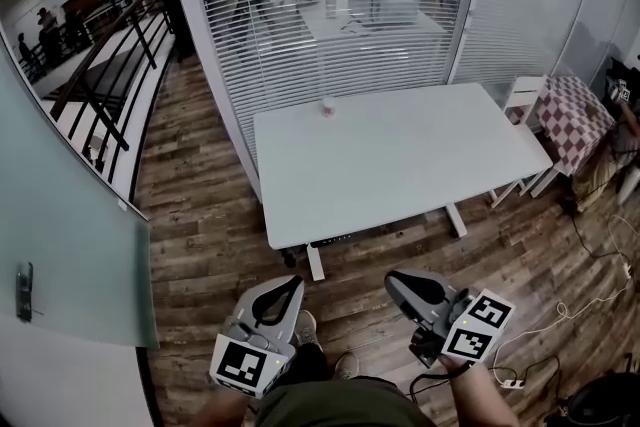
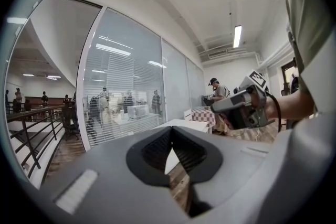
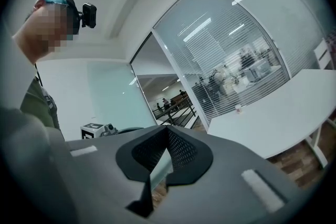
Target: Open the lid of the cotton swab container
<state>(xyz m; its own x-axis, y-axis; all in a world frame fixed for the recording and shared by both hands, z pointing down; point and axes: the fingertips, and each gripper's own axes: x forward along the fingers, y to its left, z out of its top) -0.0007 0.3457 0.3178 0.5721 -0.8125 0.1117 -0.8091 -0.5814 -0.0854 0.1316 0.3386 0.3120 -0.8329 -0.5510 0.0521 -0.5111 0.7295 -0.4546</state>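
Standing well back from one white table (image 1: 400, 165), a person holds two grippers low over a wooden floor (image 1: 200, 215), with both arms cut off by the lower edge of the head view. The left gripper (image 1: 288, 285) has its jaws pressed together and holds nothing. The right gripper (image 1: 398, 281) is likewise closed and empty. Each carries one marker cube (image 1: 243, 365), two in all. A single cotton swab container (image 1: 327, 107) sits at the table's far edge, near the slatted glass wall (image 1: 330, 15) and well apart from both grippers. It is too small to tell whether its lid is on. Figures behind the glass are broken up by the slats and cannot be counted. One checked cloth (image 1: 575, 120) drapes something beside the table's right end, hiding what lies under it.
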